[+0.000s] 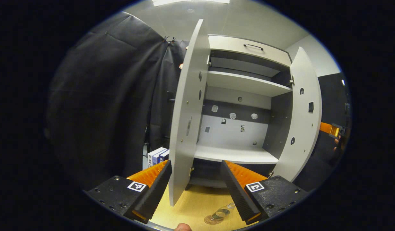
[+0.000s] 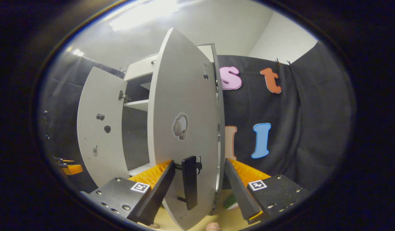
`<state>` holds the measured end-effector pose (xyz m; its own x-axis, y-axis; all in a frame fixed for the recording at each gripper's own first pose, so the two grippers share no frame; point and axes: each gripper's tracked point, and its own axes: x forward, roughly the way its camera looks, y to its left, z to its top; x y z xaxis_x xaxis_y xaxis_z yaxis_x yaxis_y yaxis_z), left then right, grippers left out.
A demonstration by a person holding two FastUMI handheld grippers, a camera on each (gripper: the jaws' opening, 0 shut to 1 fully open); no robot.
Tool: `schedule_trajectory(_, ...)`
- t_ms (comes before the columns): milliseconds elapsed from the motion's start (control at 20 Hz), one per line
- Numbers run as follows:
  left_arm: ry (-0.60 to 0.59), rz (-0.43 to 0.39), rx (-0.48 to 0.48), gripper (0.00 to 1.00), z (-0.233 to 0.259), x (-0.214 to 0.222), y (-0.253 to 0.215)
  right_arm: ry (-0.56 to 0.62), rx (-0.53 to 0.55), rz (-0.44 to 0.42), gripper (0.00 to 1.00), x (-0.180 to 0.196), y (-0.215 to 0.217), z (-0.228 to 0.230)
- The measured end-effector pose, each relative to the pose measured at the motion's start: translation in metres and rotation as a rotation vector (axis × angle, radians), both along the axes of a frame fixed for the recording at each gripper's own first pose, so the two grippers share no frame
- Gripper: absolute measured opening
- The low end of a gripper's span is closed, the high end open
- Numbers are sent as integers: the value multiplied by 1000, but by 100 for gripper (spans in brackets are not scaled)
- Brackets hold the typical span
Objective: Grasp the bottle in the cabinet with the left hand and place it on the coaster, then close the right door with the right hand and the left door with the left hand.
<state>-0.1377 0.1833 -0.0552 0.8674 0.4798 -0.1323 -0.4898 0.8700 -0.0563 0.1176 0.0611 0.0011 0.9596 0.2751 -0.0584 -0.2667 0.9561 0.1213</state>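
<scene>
- The clear bottle (image 1: 222,211) already stands on the round coaster (image 1: 212,220) on the wooden table (image 1: 197,205), in front of the cabinet (image 1: 239,96), so by my reading the placing is done and the doors are what remains.
- The left gripper (image 1: 197,189) has its fingers spread apart with nothing between them; the left door (image 1: 184,109) stands edge-on just ahead of the gap, wide open.
- The right gripper (image 2: 200,189) is also spread and straddles the lower edge of the right door (image 2: 184,122), close to its dark bar handle (image 2: 189,181); I cannot tell whether either finger touches the panel, and it is not clamped.
- Handling: the doors look like stiff, light board on hinges and should swing with a flat push. The free edge or the handle gives the most leverage; pushing near the hinge would be hard work.
- The bottle looks thin, light and easy to tip, so the left door's sweep should stay clear of it.
- The left gripper view shows the cabinet's bare shelves (image 1: 236,154), the top drawer (image 1: 249,49), the bottle and coaster, and the other gripper far off to the right (image 1: 330,130).
- The right gripper view gives the right door's outer face with its handle and, beyond it, the left door's inner face (image 2: 101,128).
</scene>
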Motion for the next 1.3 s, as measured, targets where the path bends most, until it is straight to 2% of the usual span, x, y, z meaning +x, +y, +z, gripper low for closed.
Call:
schedule_trajectory(150,-7,29,-2,97,2,-7,8,-16,-49,16,96,5,19,2)
schedule_trajectory(200,-10,34,-2,94,4,-8,9,-31,-74,23,96,8,28,3)
schedule_trajectory(250,-13,38,-1,97,5,-11,11,-47,-103,22,96,9,33,3)
schedule_trajectory(400,-15,55,8,96,6,-15,18,-68,-141,33,98,19,55,3)
schedule_trajectory(600,-4,93,26,96,6,-29,29,-50,-132,50,98,39,84,-2)
schedule_trajectory(850,-1,161,46,97,10,-50,49,13,-46,71,98,62,115,-10)
schedule_trajectory(1000,0,199,45,97,9,-61,61,18,-24,68,98,72,126,-13)
schedule_trajectory(1050,1,208,43,93,9,-64,64,17,-22,67,98,75,129,-12)
schedule_trajectory(1150,-3,222,41,97,10,-68,71,20,-14,66,98,80,135,-14)
schedule_trajectory(1300,-11,232,41,97,10,-68,78,31,-2,61,98,87,142,-17)
